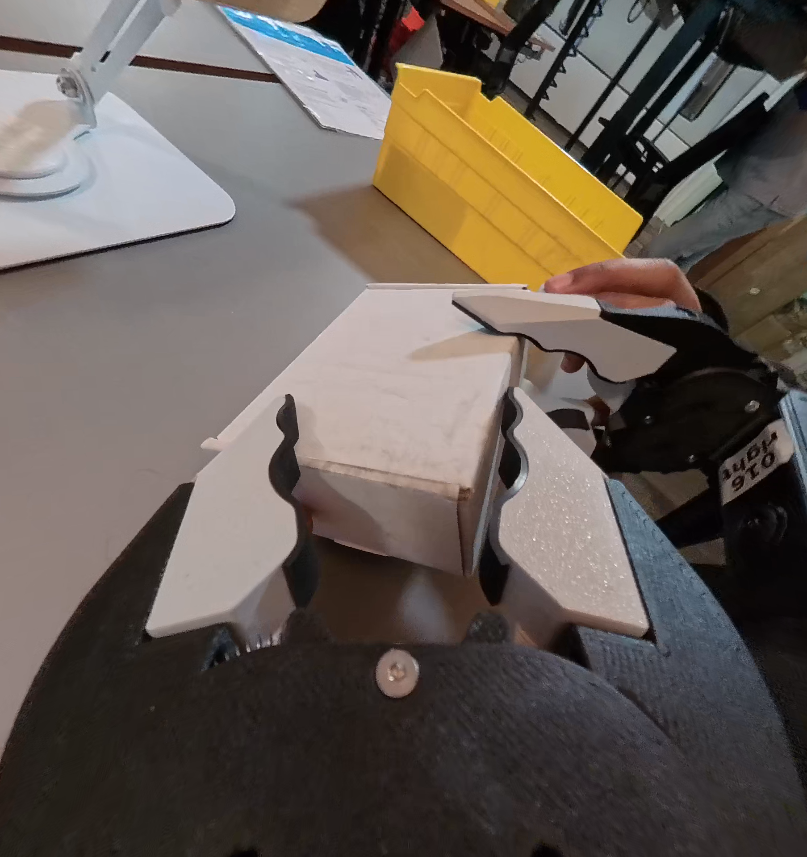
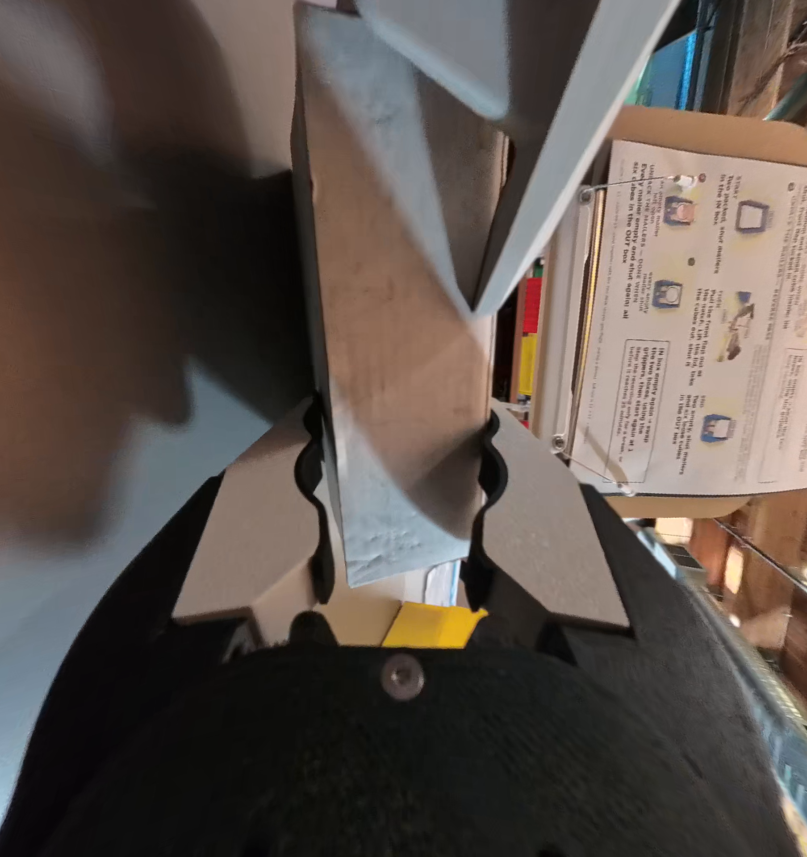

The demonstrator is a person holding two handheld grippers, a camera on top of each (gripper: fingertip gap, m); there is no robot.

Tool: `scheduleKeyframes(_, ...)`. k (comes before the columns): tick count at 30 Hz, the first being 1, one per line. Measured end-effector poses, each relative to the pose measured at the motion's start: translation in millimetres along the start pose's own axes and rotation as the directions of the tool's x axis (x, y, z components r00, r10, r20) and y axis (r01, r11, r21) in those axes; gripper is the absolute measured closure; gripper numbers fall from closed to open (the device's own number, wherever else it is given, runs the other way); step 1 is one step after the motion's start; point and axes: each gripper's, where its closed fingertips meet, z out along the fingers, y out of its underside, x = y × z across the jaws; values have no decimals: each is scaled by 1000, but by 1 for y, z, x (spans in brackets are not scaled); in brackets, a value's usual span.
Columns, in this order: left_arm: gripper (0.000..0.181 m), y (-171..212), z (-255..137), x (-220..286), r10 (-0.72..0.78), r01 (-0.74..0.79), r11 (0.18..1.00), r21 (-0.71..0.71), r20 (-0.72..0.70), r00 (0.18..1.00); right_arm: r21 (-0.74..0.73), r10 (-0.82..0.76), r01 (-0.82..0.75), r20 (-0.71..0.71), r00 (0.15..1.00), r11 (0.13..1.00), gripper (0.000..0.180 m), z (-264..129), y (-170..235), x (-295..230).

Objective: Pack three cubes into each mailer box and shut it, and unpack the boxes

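We see one white box (image 1: 392,417) lying on the grey table (image 1: 113,371), shut, so any cubes inside are hidden. Our left gripper (image 1: 399,468) clamps its near end between both fingers. Our right gripper (image 2: 399,468) grips its right side from the right, blurred in its own view. One yellow bin (image 1: 499,185) stands beyond, one white stand (image 1: 90,185) far left

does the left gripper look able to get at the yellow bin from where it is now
Probably not directly. The left gripper has its jaws around the near end of the white mailer box, and the yellow bin sits beyond that box; it would need to let go first.
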Motion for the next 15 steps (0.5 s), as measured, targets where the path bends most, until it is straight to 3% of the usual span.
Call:
scheduleKeyframes(3, 70, -1, -5, 5, 83, -83, 997, 5, -11, 997, 17, 89, -89, 26, 996, 996, 113, -3, 6, 4)
scheduleKeyframes(8, 60, -3, -19, 25, 279, -275, 959, 66, -64, 958, 72, 237, -242, 73, 969, 968, 113, -10, 17, 13)
scheduleKeyframes(15, 57, -7, -21, 43, 528, -525, 846, 93, -2, 849, 71, 223, -233, 126, 967, 970, 114, -14, 25, 12)
